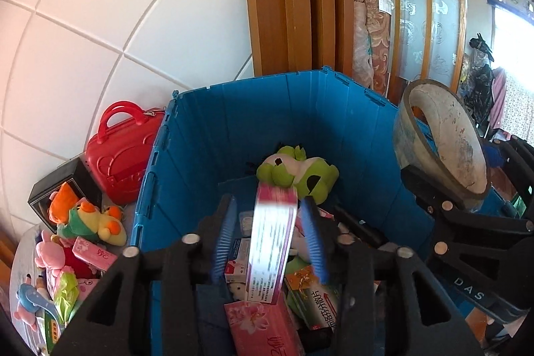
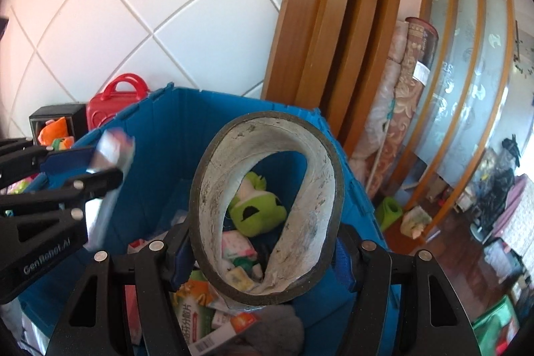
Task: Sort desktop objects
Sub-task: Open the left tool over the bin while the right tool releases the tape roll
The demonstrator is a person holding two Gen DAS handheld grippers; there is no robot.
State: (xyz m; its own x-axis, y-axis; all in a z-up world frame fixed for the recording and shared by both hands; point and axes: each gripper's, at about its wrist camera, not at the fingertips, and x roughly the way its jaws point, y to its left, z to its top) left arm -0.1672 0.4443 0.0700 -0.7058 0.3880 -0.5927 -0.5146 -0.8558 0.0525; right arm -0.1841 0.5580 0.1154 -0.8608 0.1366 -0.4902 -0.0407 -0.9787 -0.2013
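Above the blue crate (image 1: 267,122), the left gripper (image 1: 267,239) is standing released, its pink-and-white box (image 1: 272,242) dropping in; the right gripper (image 2: 263,259) is grasping a tape roll (image 2: 267,206) over the crate for deposit.

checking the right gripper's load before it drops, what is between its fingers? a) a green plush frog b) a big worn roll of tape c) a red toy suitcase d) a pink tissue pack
b: the right gripper holds the big worn roll of tape upright over the blue plastic crate.
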